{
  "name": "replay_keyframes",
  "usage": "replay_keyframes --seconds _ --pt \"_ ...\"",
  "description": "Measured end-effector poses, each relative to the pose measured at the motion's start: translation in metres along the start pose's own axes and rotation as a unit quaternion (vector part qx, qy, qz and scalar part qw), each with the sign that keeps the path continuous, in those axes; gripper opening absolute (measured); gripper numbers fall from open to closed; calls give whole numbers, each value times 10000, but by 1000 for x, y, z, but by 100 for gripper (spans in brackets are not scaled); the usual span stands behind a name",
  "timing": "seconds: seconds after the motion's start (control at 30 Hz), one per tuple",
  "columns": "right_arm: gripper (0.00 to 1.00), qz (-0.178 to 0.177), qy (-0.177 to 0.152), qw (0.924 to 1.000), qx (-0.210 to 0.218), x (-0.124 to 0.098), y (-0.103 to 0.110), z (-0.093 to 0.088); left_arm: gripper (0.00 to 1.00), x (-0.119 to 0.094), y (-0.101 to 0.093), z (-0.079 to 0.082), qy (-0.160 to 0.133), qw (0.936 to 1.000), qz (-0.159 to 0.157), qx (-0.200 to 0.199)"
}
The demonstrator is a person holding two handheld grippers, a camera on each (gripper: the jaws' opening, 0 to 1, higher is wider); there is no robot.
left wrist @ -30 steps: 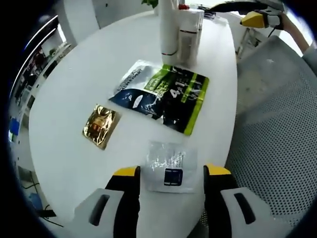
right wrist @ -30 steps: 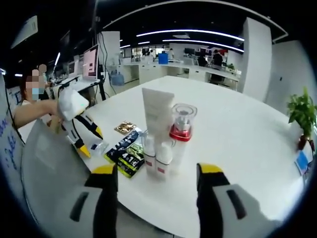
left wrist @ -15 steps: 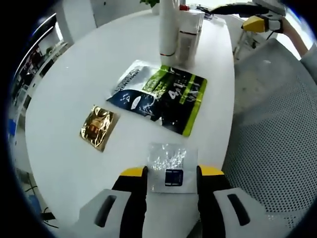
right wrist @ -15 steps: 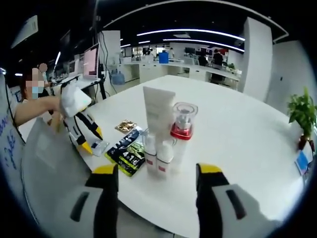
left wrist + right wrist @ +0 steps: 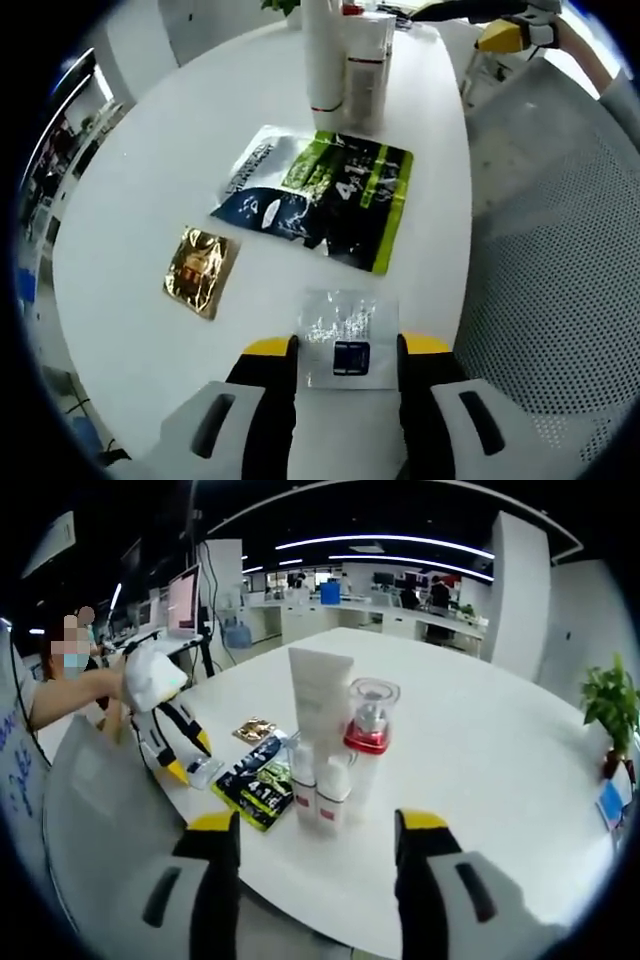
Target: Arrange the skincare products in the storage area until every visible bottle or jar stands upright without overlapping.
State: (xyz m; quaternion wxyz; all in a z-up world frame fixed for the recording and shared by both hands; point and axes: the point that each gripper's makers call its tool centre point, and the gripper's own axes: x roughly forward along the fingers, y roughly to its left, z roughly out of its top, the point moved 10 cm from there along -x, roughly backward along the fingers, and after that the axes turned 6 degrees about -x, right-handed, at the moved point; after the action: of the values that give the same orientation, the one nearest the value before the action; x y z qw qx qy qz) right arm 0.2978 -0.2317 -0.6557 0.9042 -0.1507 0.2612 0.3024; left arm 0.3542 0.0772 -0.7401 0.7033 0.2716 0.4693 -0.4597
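Since a second ago, my left gripper (image 5: 335, 352) has narrowed onto the clear sachet (image 5: 343, 337), gripping it at the white table (image 5: 150, 190) edge. Beyond lie the dark pouch (image 5: 325, 195) and gold sachet (image 5: 200, 270); bottles (image 5: 322, 792) stand upright. My right gripper (image 5: 312, 830) hangs wide apart.

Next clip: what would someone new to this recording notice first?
Probably the upright cluster on the white round table: a tall white tube, a red-collared pump bottle and two small white bottles. Beside them lies a dark blue and green pouch, with a gold sachet past it. The left hand-held gripper straddles a clear sachet at the table's edge.
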Motion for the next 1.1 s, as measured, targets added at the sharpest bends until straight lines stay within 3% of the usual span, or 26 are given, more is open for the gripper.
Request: replay_keyframes --seconds 0.63,1.1 --pt "63 -2 61 10000 7 1 -3 0 36 1 19 15 300 9963 -97 801" --pt "64 3 125 9999 7 1 -4 0 36 4 16 24 417 9928 -242 1096"
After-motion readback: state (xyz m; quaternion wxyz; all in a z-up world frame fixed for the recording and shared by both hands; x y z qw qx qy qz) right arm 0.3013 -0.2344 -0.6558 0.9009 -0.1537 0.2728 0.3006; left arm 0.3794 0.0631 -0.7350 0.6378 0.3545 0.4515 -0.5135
